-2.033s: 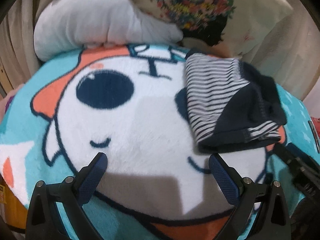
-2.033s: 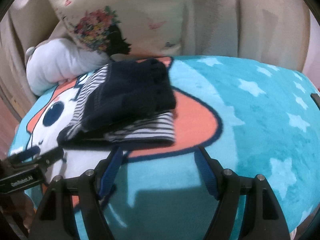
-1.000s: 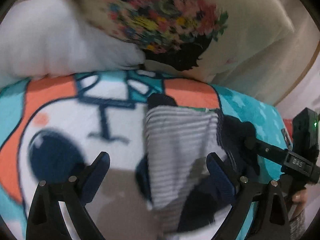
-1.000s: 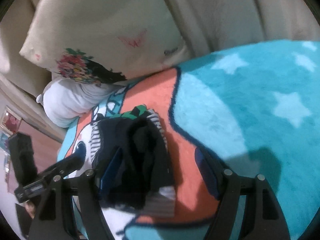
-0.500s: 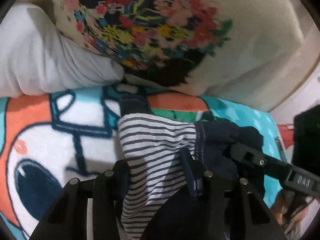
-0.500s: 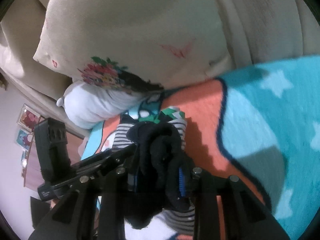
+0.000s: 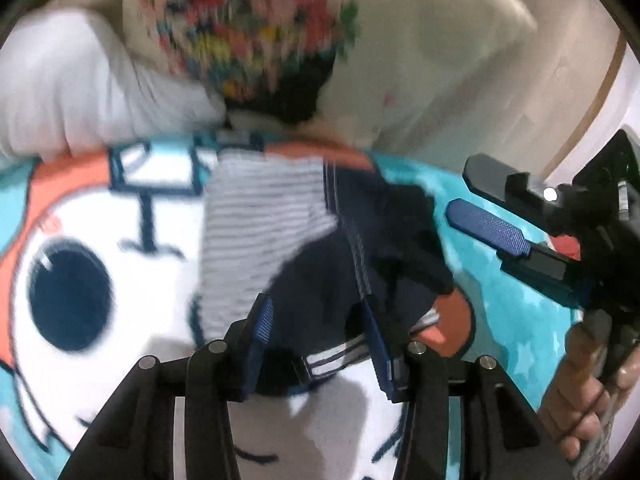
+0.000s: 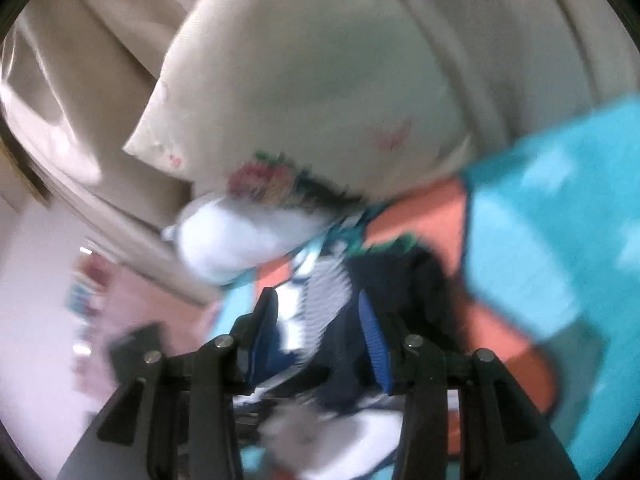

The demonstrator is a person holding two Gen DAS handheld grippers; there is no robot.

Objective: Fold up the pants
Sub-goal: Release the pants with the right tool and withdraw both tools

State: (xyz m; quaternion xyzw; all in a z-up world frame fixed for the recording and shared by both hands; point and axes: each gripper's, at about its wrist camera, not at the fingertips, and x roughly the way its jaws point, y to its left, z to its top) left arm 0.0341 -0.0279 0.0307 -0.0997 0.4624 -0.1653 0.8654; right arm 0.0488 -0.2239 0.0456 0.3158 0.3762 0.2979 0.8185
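The folded pants, navy with a white-and-navy striped part, lie on a cartoon blanket near the pillows. My left gripper has its jaws partly apart around the near navy edge of the bundle; whether it grips the cloth is unclear. My right gripper is close over the pants with its jaws partly apart, the image blurred. The right gripper also shows in the left wrist view, to the right of the pants, its fingers apart.
A cream pillow with a flower print and a white pillow lie just beyond the pants. Turquoise blanket with stars stretches to the right. A cream upholstered back rises behind the pillows.
Both grippers closed in on the pants bundle at about half a second ago; now their jaws have widened a little and both views have pulled back slightly. The right gripper has come away to the right.
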